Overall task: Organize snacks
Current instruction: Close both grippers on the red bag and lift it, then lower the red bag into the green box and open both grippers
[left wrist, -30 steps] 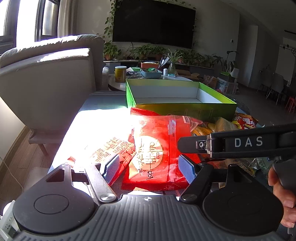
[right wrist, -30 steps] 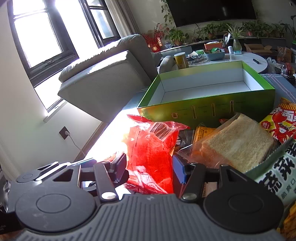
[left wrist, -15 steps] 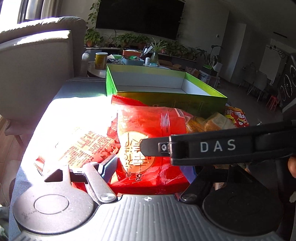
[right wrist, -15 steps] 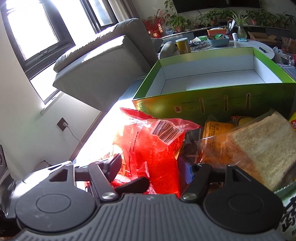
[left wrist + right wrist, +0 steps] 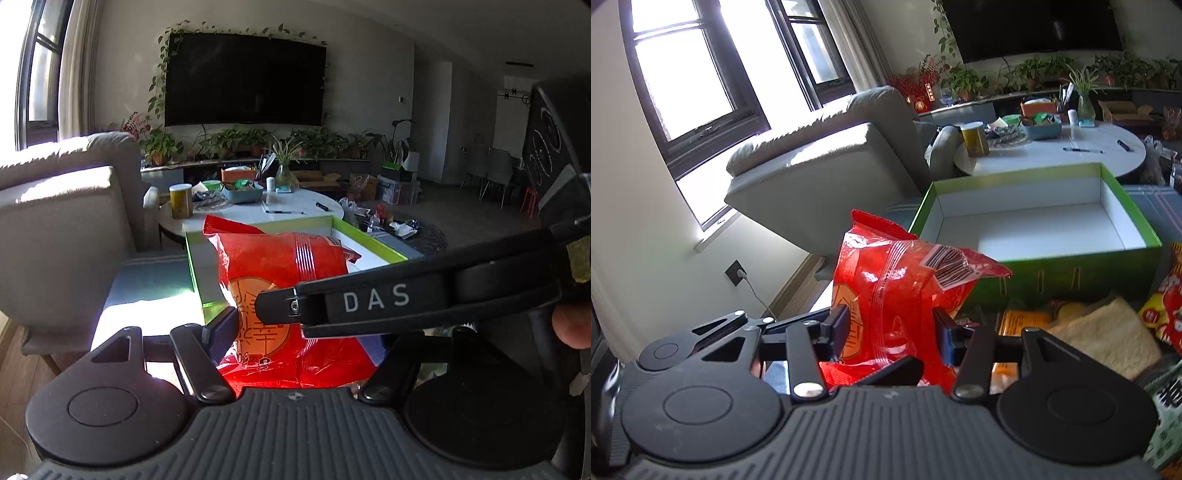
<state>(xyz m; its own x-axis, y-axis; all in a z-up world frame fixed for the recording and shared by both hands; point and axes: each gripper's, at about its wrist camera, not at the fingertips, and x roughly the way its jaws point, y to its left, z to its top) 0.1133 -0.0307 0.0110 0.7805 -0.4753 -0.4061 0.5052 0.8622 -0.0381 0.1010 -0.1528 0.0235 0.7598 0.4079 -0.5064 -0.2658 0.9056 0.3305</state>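
A red snack bag (image 5: 280, 280) with a gold emblem stands upright between the fingers of both grippers, lifted off the surface. My left gripper (image 5: 299, 332) is shut on its lower part. My right gripper (image 5: 892, 328) is shut on the same red bag (image 5: 897, 291), and its finger marked DAS (image 5: 369, 299) crosses in front of the bag in the left wrist view. The open green box (image 5: 1034, 258) with a white inside stands just behind the bag; it also shows in the left wrist view (image 5: 369, 243).
Loose snacks lie right of the bag: a bread pack (image 5: 1104, 336), an orange packet (image 5: 1019, 321), a red and yellow bag (image 5: 1167, 306). A grey sofa (image 5: 820, 166) is on the left. A white round table (image 5: 1052, 155) with clutter stands behind the box.
Both grippers closed on the red bag and lifted it upright off the pile, toward the green box. The other red packet under it has dropped out of view.
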